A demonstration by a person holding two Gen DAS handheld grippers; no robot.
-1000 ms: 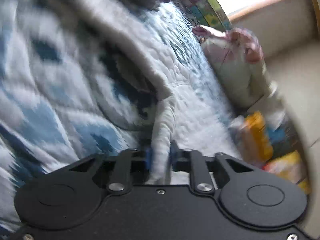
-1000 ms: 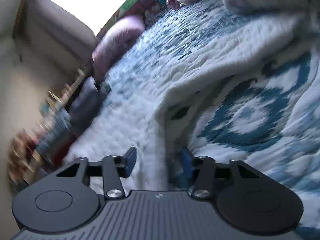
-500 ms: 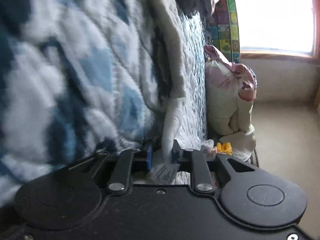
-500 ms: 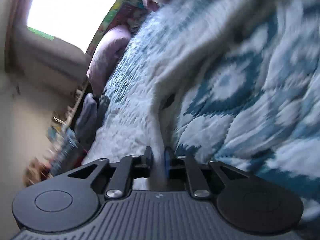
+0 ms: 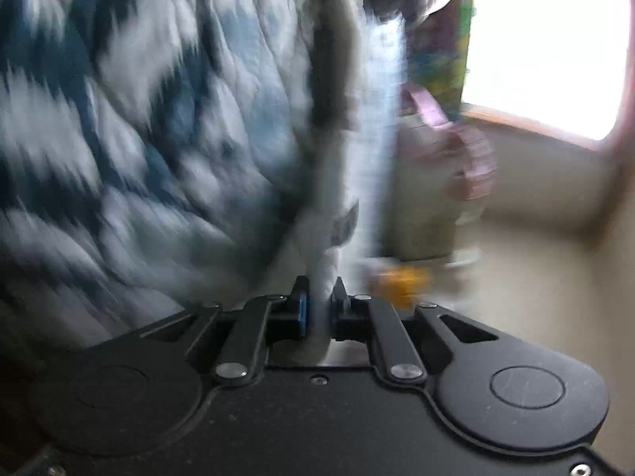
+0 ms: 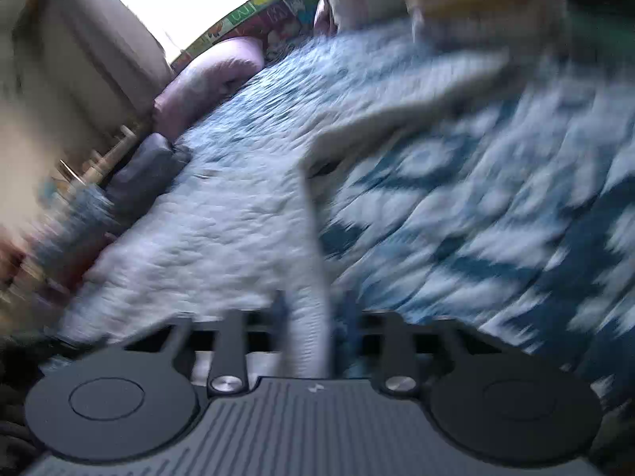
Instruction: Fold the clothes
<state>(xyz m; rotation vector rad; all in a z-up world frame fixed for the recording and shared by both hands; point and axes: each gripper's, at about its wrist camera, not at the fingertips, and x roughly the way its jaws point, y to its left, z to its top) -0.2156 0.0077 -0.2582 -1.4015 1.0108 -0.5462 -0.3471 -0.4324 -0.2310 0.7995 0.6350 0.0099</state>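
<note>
window [image 5: 543,43] behind; one quilt [image 5: 131,127], two hand-held grippers pinching.

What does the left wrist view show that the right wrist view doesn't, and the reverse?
Left wrist only: a pale bag with pink handles and a blurred orange item beside the bed.
Right wrist only: a lilac pillow and a grey cushion.
Both: the blue-and-white quilt with its white edge pinched, by the left gripper and the right gripper, plus the bright window.
</note>
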